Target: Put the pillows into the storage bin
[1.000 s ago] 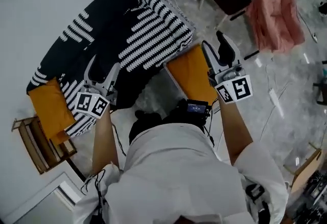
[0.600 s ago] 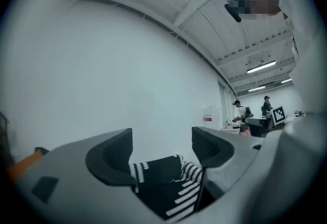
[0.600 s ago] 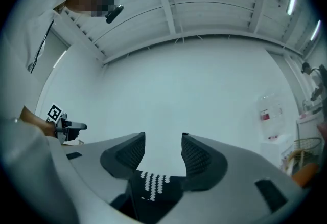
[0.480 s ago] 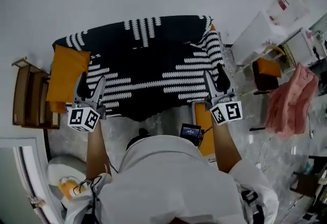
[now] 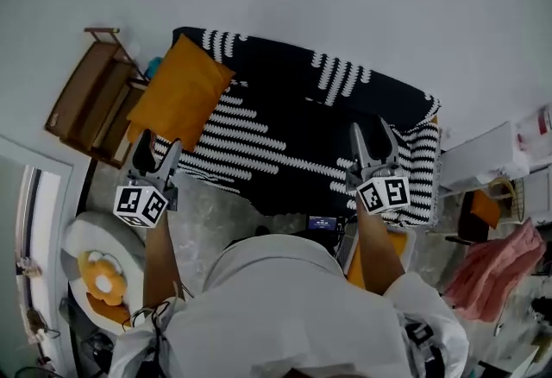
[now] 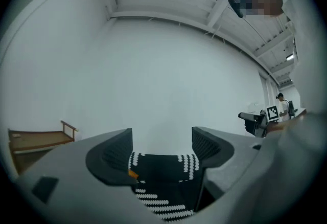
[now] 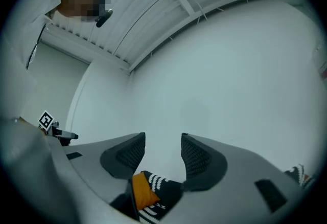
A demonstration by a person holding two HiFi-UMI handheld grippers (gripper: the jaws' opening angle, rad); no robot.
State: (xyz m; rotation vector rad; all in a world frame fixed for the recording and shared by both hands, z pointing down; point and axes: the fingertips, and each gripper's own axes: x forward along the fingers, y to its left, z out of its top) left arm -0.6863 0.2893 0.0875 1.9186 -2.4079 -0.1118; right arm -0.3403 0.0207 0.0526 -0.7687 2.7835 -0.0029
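Jaws: left gripper (image 5: pixel 158 150) and right gripper (image 5: pixel 373 141) both stand apart, nothing between them.
Pillow: the orange pillow (image 5: pixel 181 96) lies on the striped blanket (image 5: pixel 293 122), at its left end, just ahead of the left gripper.
Step in hand: lining up on that pillow, I'd say. No pick yet.
Doing it well: bring the left jaws over a corner or edge, bite deep into the soft filling, and add the right gripper if it sags.
Around: wooden rack (image 5: pixel 86 100) beside the pillow, flower cushion (image 5: pixel 105 273) on the floor, an orange piece (image 5: pixel 398 242) by the right arm, perhaps a second pillow.
In the way: the blanket could get pinched too, and I can't pick out a storage bin.
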